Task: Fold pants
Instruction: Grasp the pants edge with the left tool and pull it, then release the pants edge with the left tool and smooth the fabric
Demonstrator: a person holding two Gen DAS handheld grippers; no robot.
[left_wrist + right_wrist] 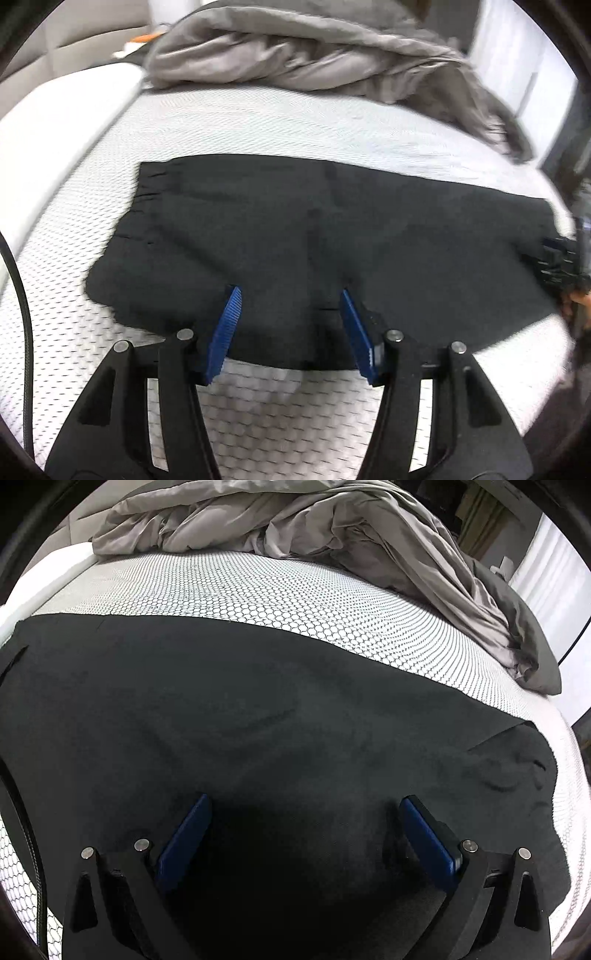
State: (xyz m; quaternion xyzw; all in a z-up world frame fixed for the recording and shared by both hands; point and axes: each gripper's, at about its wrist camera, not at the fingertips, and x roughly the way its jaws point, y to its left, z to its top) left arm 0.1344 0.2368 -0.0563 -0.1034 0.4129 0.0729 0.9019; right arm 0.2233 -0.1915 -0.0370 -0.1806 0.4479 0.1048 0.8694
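From my left wrist camera, I see the black pants lying flat on the bed. The bed has a white cover with little six-sided shapes on it. The stretchy waist of the pants is at the left end, and the cloth runs off to the right. My left gripper sits over the near edge of the pants. Its two blue fingers are spread wide apart, with nothing pinched between them. I cannot tell if the tips touch the cloth. Past the far edge of the pants there is bare bed, and then a crumpled gray blanket in a heap. At the right end of the pants I can see a dark, blurry piece of my right gripper, but it is too fuzzy to tell what it is doing there.

From my right wrist camera, the pants fill most of what I see. They lie flat, with a few small wrinkles near the right end. My right gripper is low over the pants, and its blue fingers are spread wide apart too, holding nothing. Beyond the far edge of the pants is the white bed, and behind that the gray blanket is bunched up.
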